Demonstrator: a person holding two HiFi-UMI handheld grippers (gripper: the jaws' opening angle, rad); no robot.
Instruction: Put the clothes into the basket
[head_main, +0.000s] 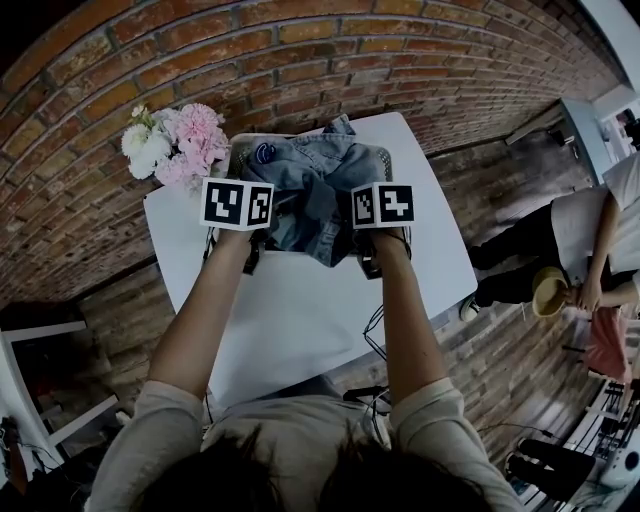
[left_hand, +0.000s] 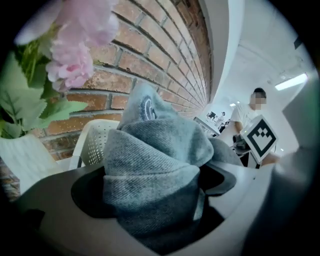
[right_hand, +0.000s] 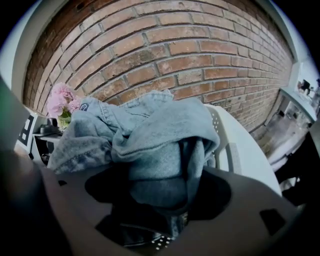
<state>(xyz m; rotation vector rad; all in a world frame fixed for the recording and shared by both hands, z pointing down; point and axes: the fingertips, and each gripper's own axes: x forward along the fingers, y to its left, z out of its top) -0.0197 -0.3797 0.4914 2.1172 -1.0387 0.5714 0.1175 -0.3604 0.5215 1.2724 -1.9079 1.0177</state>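
While the left gripper (left_hand: 155, 215) and right gripper (right_hand: 160, 215) each clamp bunched folds of the denim jacket (head_main: 312, 172), it's heaped over the white basket (left_hand: 95, 142), one flap hanging outside the near rim. Nearly there, I'd say: tuck in, release.

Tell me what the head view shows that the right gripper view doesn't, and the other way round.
Head view only: the person's arms and a bystander at the right. Right gripper view only: the right gripper shut on the jacket, seen up close. Both: that jacket, the basket, flowers, brick wall and table.
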